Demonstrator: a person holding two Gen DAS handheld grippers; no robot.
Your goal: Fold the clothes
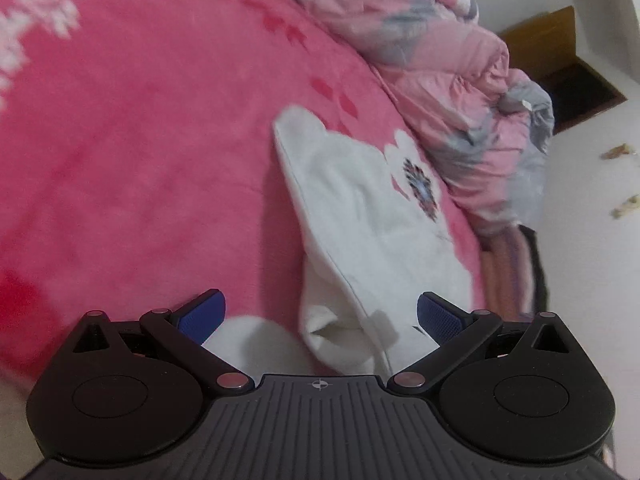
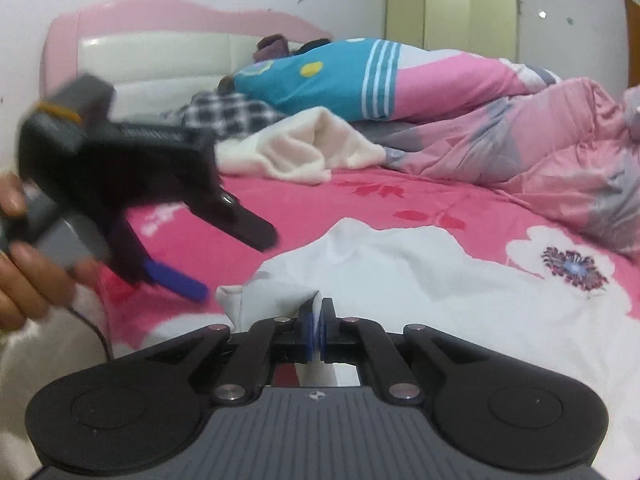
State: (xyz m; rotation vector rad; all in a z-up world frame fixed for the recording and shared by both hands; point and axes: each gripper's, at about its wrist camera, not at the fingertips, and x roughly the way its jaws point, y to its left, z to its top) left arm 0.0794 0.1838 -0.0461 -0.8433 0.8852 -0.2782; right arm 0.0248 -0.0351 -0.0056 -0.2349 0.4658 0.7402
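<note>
Right hand-held gripper (image 2: 319, 326) pinches white garment (image 2: 420, 264) edge; left hand-held gripper (image 1: 320, 314) gapes, empty

A home bedroom, seemingly: padded pink headboard (image 2: 160, 52), rumpled quilt (image 2: 520, 136), wardrobe (image 2: 452, 20) by the wall.

White garment (image 2: 420, 276) on a hot-pink bed sheet (image 1: 160, 140) printed with white flowers (red petal marks too). Pale pink and grey quilt (image 2: 540, 152). Cream blanket (image 2: 312, 144). Black grippers carry blue pads (image 1: 438, 318).
</note>
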